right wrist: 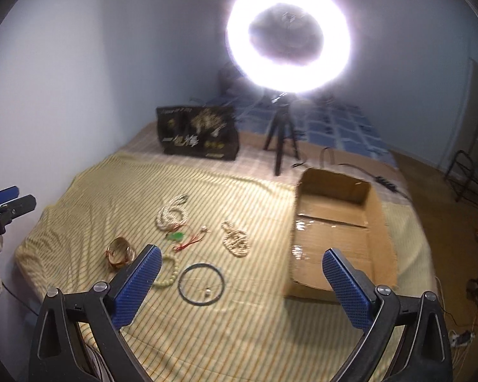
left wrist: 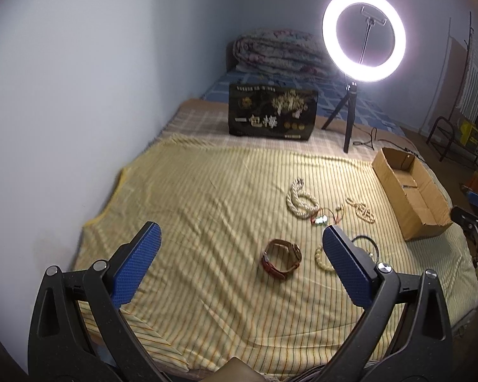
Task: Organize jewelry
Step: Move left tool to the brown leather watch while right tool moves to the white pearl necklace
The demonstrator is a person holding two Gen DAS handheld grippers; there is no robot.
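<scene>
Jewelry lies scattered on a yellow striped cloth. I see a brown-strap watch, a thick pearl rope necklace, a smaller bead necklace, a red cord with a green pendant, a pale bead bracelet and a black ring cord. An open cardboard box sits to the right of them. My left gripper hangs open above the cloth, near the watch. My right gripper is open too, between the ring cord and the box.
A lit ring light on a tripod stands behind the cloth, beside a black printed bag. Folded quilts lie at the far end of the bed. A wall runs along the left; floor and a metal rack are right.
</scene>
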